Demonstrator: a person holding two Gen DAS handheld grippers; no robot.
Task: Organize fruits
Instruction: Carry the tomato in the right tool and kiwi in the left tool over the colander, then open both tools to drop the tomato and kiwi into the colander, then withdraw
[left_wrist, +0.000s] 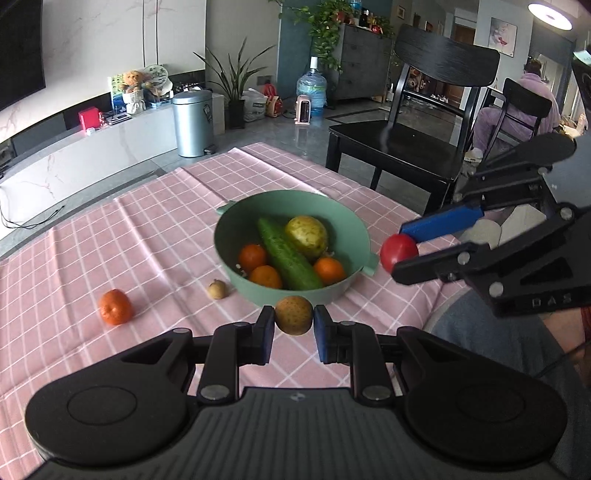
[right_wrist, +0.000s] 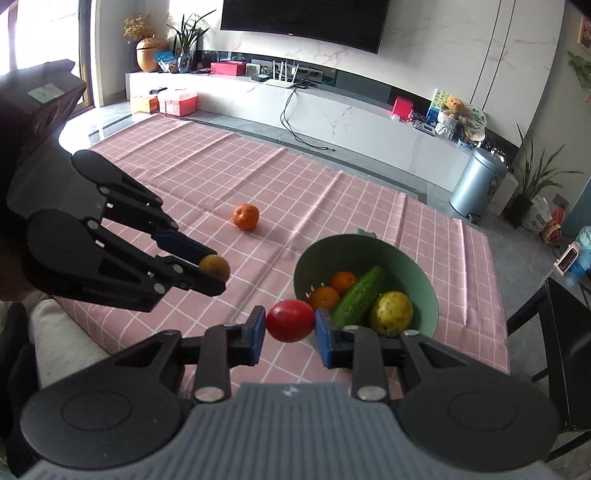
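Note:
My left gripper (left_wrist: 294, 316) is shut on a small brownish-yellow round fruit (left_wrist: 294, 315), held in the air just short of the green bowl (left_wrist: 295, 291). From the right wrist view the same fruit (right_wrist: 214, 266) shows between that gripper's tips. A red tomato (right_wrist: 290, 320) sits clamped in my right gripper (right_wrist: 290, 321), above the tablecloth left of the bowl (right_wrist: 424, 280); it appears at the bowl's right side (left_wrist: 399, 252) in the left wrist view. The bowl holds a cucumber (left_wrist: 288, 258), a yellow-green fruit (left_wrist: 306, 237) and three oranges. One orange (left_wrist: 115, 307) and a small brown fruit (left_wrist: 217, 289) lie loose on the cloth.
A pink checked tablecloth (left_wrist: 147, 229) covers the table. A black chair (left_wrist: 417, 122) stands at the table's far side, and a person sits on another chair beyond it. A metal bin (left_wrist: 192, 123) and a low white TV bench stand behind.

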